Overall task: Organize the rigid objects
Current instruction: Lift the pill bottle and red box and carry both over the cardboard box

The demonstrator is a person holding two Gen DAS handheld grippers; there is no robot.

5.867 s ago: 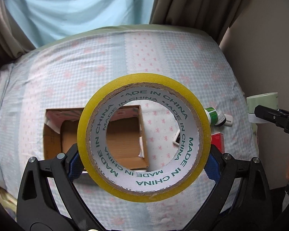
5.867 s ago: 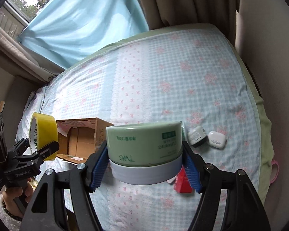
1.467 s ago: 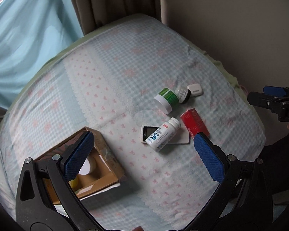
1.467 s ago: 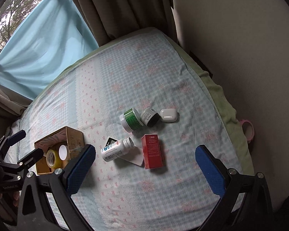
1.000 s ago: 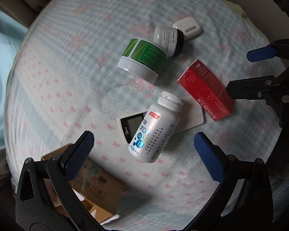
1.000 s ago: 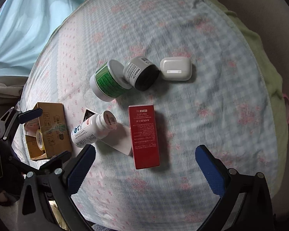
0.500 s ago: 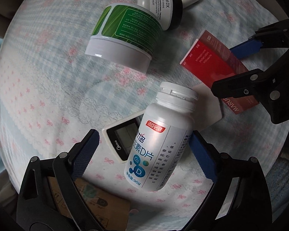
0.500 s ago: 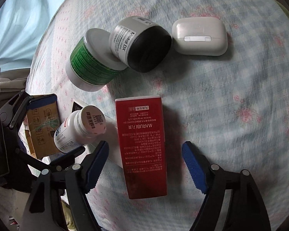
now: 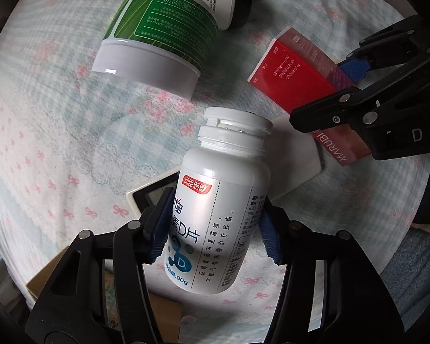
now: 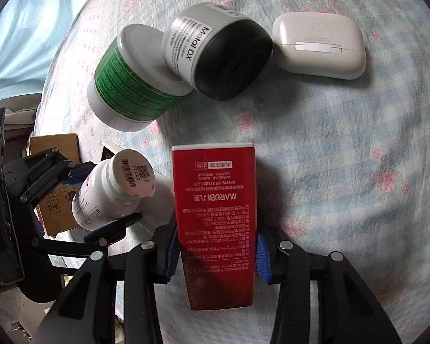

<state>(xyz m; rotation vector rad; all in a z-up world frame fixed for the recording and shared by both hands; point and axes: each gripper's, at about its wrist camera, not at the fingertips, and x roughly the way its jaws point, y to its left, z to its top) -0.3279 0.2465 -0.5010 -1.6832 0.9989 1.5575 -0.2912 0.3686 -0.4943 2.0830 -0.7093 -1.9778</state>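
Bedsheet point(image 10: 344, 143) — pale blue checks, pink flowers — lies rumpled under everything.

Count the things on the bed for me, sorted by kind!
Bottles: 1, white pill bottle.
Jars: 2, green jar, grey jar.
Boxes: 2, red box, cardboard box.
Cases: 1, white earbud case.
Flat white gadgets: 1.
Total: 7.

The left tongs point(image 9: 213, 229) are closing on the white pill bottle point(image 9: 218, 200); the green jar point(image 9: 160, 37) lies beyond it, the red box point(image 9: 298, 86) right.
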